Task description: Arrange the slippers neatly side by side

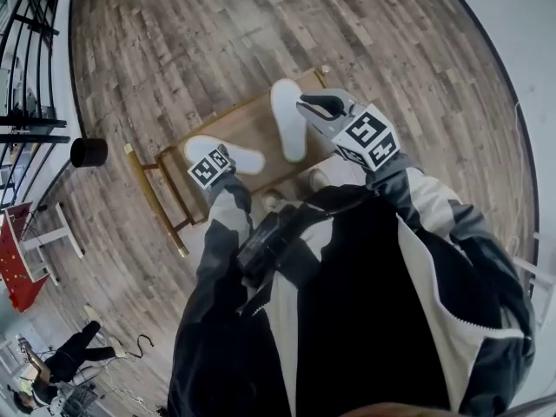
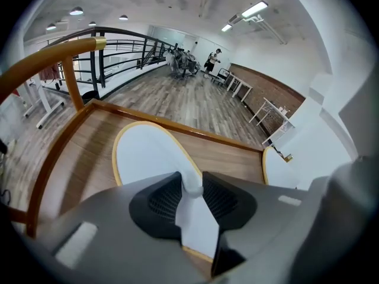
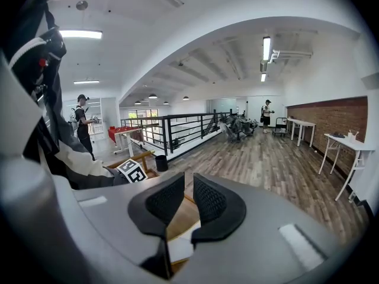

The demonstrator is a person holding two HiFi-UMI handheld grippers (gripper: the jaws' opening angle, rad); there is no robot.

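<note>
We see a low wooden table (image 1: 250,124) on plank floor (image 1: 174,42), at 12 o'clock from the person, with two white slippers on it. The left gripper (image 2: 190,185) pinches the first slipper (image 2: 145,155): white slipper material fills the gap between the pads, and the tan-edged sole runs away from the jaws toward 11 o'clock in the left gripper view. In the head view this slipper lies crosswise near the table's 7 o'clock corner, partly under the left marker cube. The second slipper (image 1: 288,120) lies lengthwise at 2 o'clock of the first, pointing to 12. The two are near each other, not touching, roughly at right angles, not side by side. The right gripper (image 3: 188,189) has its jaws nearly together with a thin gap and nothing between the pads; table wood and a bit of white show below the gap. In the head view it hovers just at 3 o'clock of the second slipper. A black bin (image 1: 89,152) stands on the floor at 9 o'clock of the table.
</note>
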